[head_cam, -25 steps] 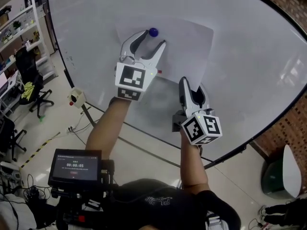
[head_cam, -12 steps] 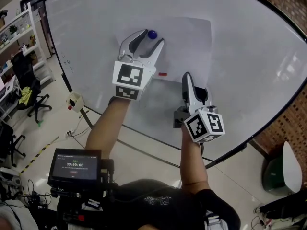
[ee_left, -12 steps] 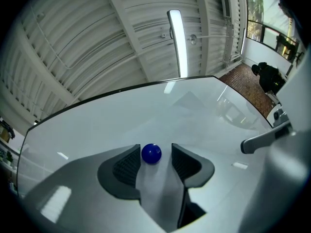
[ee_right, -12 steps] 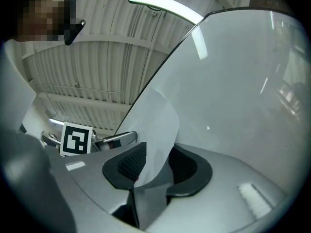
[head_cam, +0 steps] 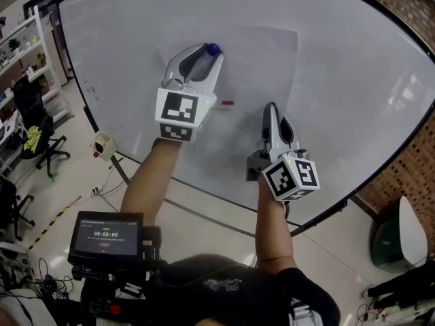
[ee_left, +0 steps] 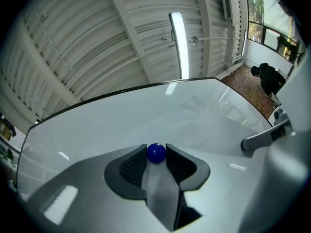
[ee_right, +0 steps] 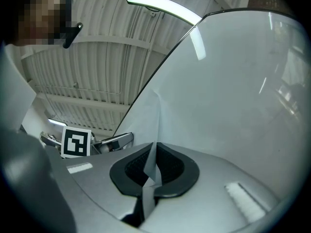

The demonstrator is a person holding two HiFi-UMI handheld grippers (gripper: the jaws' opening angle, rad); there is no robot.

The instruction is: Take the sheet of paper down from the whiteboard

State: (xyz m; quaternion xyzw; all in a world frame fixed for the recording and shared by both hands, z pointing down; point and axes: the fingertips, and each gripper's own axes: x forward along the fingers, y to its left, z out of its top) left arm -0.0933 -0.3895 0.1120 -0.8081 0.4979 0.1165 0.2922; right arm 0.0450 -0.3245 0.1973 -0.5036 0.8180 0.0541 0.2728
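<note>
head view, looking steeply down: a person holds a gripper in each hand against a large whiteboard (head_cam: 353, 80) that fills most of the frame. a white paper (head_cam: 262, 56) lies flat on the board, upper centre, pale and hard to tell from the board's surface.

the left gripper (head_cam: 211, 53) reaches to the paper's upper left corner. its jaws are closing on a small blue ball magnet (ee_left: 156, 153) that sits there. in the left gripper view the ball is right between the two jaw tips and touches both. a strip of the paper runs back from the ball through the gap between the jaws.

the right gripper (head_cam: 270, 109) is lower and to the right, at the paper's bottom edge. its jaws are pressed together and pinch that edge. the right gripper view shows the thin sheet caught between the dark pads, with the rest of the sheet rising up against the board beyond them.

a short red mark (head_cam: 228, 103) is on the board between the two grippers, just below the paper.

bottom left of the head view, a small screen (head_cam: 109, 236) with a timer is mounted in front of the person. further left, an office chair (head_cam: 37, 124) and a shelf (head_cam: 20, 39) stand on the floor beside the board.
</note>
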